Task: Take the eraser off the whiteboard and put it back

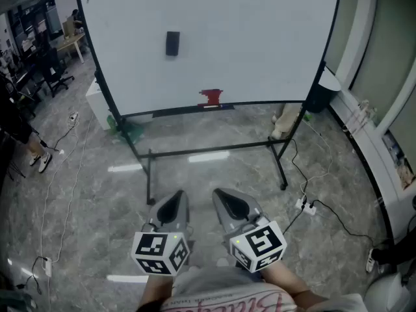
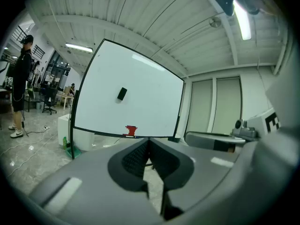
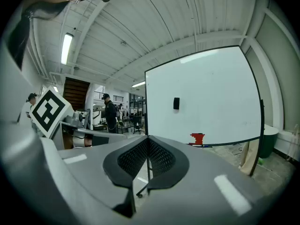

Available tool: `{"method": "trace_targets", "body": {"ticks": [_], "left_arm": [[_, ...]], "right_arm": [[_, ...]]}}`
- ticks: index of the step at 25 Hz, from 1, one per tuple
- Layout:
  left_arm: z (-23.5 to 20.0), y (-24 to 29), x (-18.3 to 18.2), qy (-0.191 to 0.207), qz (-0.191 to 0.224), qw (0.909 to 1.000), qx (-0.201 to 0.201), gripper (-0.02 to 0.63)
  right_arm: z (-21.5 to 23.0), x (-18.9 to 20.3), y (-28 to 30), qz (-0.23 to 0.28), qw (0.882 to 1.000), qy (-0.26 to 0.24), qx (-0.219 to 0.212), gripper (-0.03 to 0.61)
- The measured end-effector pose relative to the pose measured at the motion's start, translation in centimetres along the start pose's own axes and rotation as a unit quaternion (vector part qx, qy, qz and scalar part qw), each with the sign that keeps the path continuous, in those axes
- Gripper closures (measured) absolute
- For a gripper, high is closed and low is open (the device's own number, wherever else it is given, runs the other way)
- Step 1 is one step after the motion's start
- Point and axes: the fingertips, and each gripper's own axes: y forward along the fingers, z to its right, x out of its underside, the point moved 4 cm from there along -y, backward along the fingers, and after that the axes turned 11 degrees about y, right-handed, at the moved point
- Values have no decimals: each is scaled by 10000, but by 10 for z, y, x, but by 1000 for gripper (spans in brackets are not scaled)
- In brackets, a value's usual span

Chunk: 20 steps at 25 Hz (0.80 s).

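Both jaws of the left hand-held gripper (image 1: 170,208) are pressed together, the pads meeting at the tip, with nothing between them. It is held low in front of us and points almost level toward the whiteboard (image 1: 260,38). The eraser (image 1: 172,43), a small dark block, sits on the left half of the board, high up and well apart from both grippers. Lower and more to the right, a red thing (image 1: 210,97) rests on the ledge (image 1: 179,112) at the board's bottom edge; we cannot tell what it is. On the right, the right hand-held gripper (image 1: 229,203) is also pressed together and empty.

We judge that the task is not yet begun and the step in hand is the approach. To do it well, we should first walk closer, because the board stands across the floor (image 1: 97,174) from us, and we should mind the stand (image 1: 214,149) under it. One gripper must spread its jaws wider than the eraser before it arrives. We should come square to the board, take the eraser by its two long sides, close firmly, and pull it straight off without sliding it. The left gripper seems more in line with the eraser, so it may be the easier choice.
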Motion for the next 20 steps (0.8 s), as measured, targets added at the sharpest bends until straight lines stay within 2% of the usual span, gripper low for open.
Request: {"method": "trace_targets", "body": {"ticks": [10,20], "left_arm": [[20,11,-2,16,74,9998,-164,614],[18,31,9,-245,-56,9986,-456,614]], "right_arm": [[24,-1,-12,-21,9999,67,-82,578],[57,-3,-4,4,9993,362,-60,577]]}}
